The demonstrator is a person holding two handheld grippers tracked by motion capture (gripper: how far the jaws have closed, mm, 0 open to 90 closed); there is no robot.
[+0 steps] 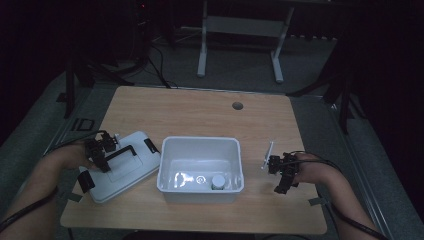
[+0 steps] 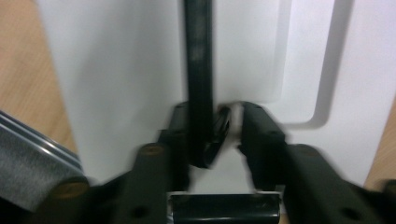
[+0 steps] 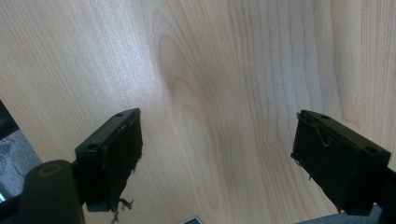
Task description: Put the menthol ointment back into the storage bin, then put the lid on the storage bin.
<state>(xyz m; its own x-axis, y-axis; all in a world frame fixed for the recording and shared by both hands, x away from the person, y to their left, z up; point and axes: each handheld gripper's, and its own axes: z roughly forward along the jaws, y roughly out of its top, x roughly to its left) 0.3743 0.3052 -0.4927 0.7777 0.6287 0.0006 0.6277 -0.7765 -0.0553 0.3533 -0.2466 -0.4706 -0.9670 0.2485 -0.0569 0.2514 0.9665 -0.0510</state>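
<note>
The left gripper (image 2: 224, 140) is closing narrowly around the black handle (image 2: 198, 79) of the white lid (image 1: 122, 167) lying left of the bin (image 1: 200, 170) on the desk (image 1: 200, 115) — handle running along the gripper's line of sight — while the right gripper (image 3: 217, 158) is hovering wide and empty.

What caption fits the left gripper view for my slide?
Left gripper closing around the black handle of the white lid, which lies flat on the wooden table.
</note>
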